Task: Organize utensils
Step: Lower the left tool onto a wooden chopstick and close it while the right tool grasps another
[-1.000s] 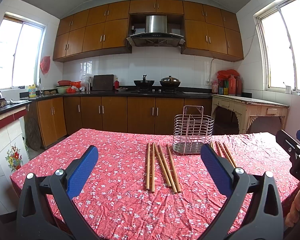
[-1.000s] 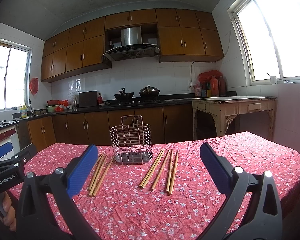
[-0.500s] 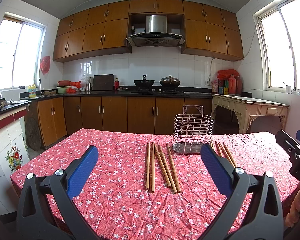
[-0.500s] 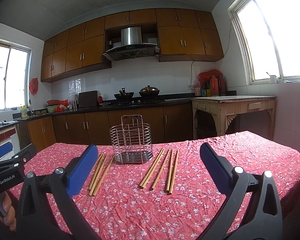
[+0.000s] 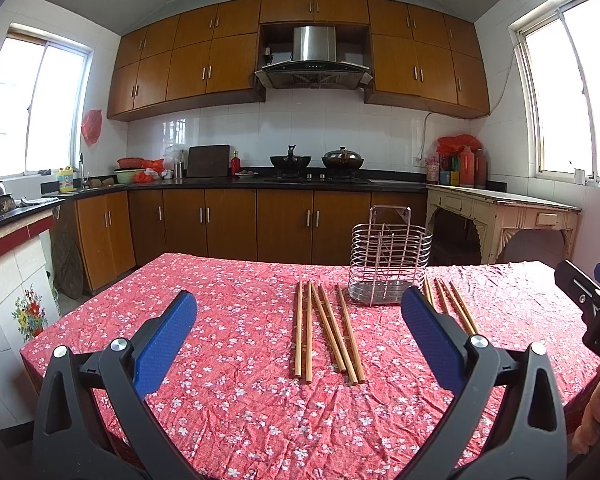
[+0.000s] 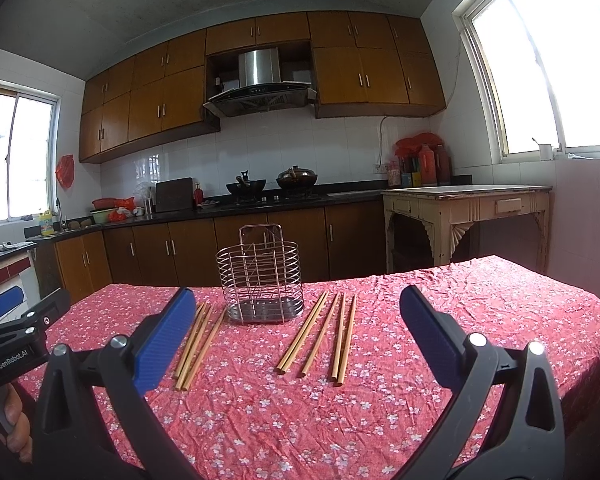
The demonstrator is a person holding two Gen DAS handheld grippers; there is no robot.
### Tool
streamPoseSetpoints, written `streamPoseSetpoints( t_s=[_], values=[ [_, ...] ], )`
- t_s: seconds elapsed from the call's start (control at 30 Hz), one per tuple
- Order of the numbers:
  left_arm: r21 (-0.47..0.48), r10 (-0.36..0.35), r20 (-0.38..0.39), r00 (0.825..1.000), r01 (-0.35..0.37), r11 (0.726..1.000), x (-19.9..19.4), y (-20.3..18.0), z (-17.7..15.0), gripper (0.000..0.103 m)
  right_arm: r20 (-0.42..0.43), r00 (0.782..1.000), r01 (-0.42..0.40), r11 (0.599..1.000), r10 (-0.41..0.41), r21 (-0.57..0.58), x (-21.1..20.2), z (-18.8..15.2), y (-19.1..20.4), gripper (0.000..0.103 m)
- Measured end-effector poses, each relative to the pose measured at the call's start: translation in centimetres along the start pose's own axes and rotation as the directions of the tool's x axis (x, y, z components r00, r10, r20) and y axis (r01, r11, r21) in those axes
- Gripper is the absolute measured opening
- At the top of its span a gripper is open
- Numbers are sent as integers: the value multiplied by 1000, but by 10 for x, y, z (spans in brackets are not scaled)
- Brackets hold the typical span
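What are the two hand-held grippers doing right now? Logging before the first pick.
Left hand-held gripper: open, holding nothing.
Right hand-held gripper: open, holding nothing.

The left gripper (image 5: 299, 312) is held wide open above the near edge of the table (image 5: 220, 400). A wire rack (image 5: 389, 264) is stood near the far edge. Five chopsticks (image 5: 326, 334) are laid to its left (roughly parallel), more chopsticks (image 5: 454, 306) to its right. The right gripper (image 5: 594, 300) is seen at the right edge.
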State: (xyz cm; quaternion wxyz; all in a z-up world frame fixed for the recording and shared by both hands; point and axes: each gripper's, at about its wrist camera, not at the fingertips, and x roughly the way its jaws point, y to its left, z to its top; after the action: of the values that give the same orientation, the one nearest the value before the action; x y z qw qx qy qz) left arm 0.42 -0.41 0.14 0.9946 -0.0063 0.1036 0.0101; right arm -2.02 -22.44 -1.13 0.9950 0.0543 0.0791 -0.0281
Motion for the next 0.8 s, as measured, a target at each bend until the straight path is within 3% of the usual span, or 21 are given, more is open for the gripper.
streamPoseSetpoints(
  t_s=[0.2, 0.33, 0.5, 0.63, 0.73, 0.8],
  values=[
    [11, 23, -121, 992, -22, 1000, 37, -2, -6, 101, -140, 989, 43, 999, -39, 23, 37, -4, -12, 99],
    [21, 19, -242, 970, -14, 1000, 74, 9, -7, 101, -310, 950, 66, 996, -44, 62, 84, -7, -30, 98],
    [-5, 4, -419, 908, -7, 1000, 130, 27, -10, 101, -472, 880, 104, 991, -54, 79, 142, -12, -55, 71],
    [-13, -43, -581, 813, 43, 999, 176, 30, -24, 101, -581, 813, 122, 987, -39, 105, 185, -22, -70, 42],
    [11, -31, -599, 800, 47, 999, 191, 29, -32, 101, -632, 774, 114, 989, -32, 90, 208, -32, -68, 30],
    [-3, -50, -609, 792, 60, 998, 197, 31, -34, 92, -653, 757, 104, 991, -26, 81, 218, -37, -66, 26]
  ],
)
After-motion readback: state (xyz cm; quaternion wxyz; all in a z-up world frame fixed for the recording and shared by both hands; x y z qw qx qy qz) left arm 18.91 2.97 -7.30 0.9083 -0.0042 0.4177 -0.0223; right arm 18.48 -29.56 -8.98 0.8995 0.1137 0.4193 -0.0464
